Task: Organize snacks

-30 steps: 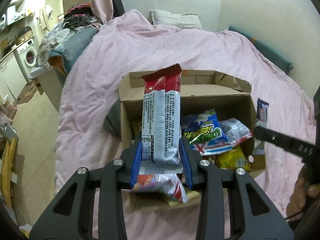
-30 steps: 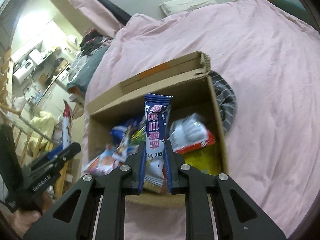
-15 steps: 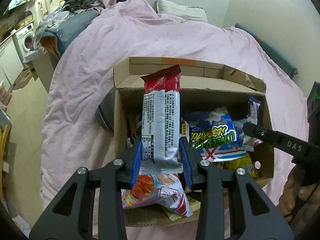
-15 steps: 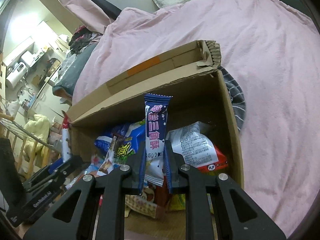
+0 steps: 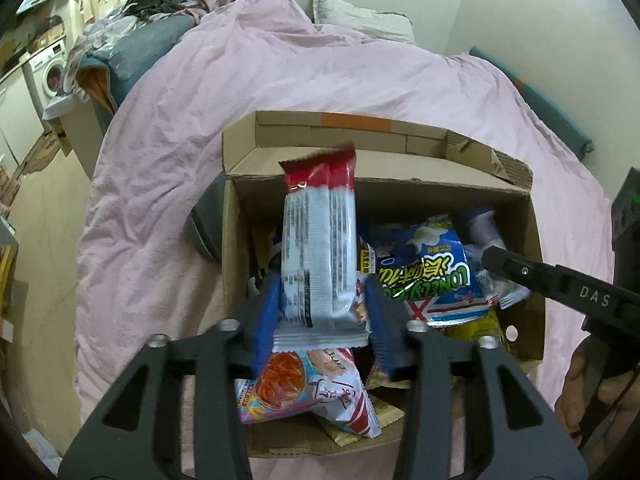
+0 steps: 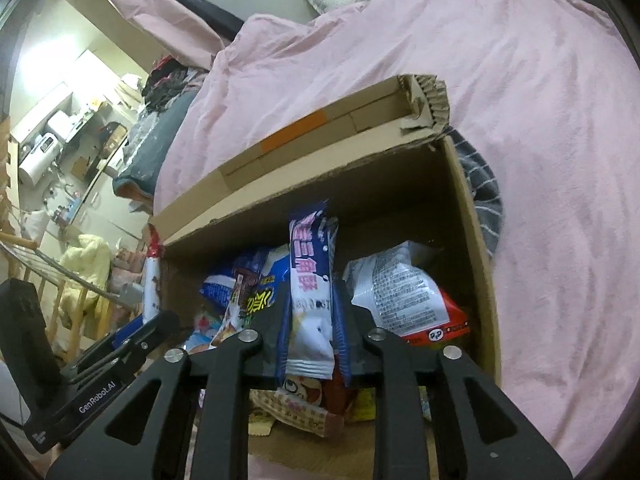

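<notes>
Left gripper [image 5: 325, 308]: jaws opening, blue pads standing just off the sides of a red-and-white snack packet [image 5: 320, 248] that stands upright between them, its lower seam over the box's contents. Right gripper [image 6: 313, 332]: jaws opening likewise, a slim blue-and-white snack packet [image 6: 311, 280] upright between its pads; whether they touch it cannot be told. Both grippers tilt steeply downward over an open cardboard box [image 5: 534, 240], the right one reaching in from the box's right side, a hand [image 5: 576, 396] visible on its grip. Box contents: a blue popcorn bag [image 5: 432, 272], a shrimp-flakes bag [image 5: 304, 384], a white-and-orange bag [image 6: 404, 296]. Box rests on a pink duvet [image 5: 280, 80].
</notes>
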